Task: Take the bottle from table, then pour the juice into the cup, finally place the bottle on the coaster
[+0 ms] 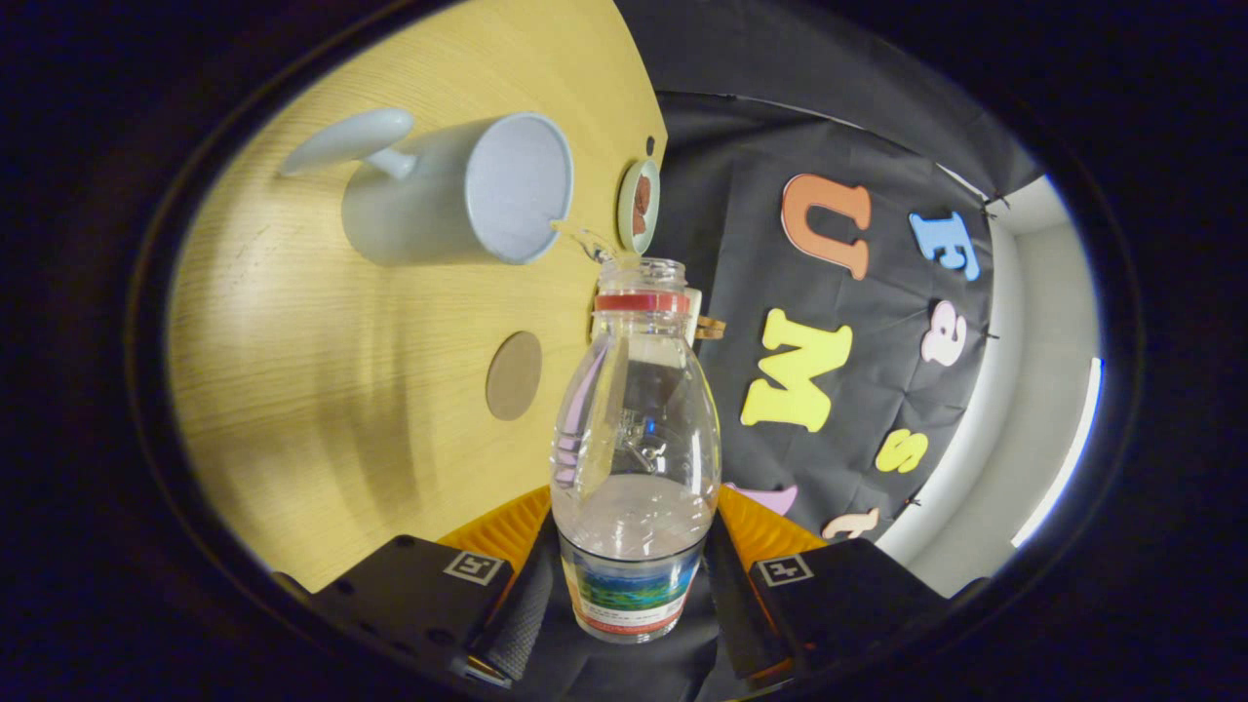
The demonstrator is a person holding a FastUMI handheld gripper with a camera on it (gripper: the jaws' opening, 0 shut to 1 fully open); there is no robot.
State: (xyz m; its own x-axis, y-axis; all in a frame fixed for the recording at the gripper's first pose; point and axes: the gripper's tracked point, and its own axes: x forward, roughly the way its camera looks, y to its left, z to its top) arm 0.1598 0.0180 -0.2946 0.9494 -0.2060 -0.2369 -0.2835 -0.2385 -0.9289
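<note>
The gripper [632, 585] clamps both fingers on the lower body of a clear plastic bottle with a red neck ring [636, 439], tipped so its open mouth sits just beside the rim of a pale blue-grey ceramic cup [458, 190]. A thin clear stream runs from the mouth into that cup. On the light wooden table [322, 390], a round brown coaster [514, 375] lies near the cup, between it and the fingers.
</note>
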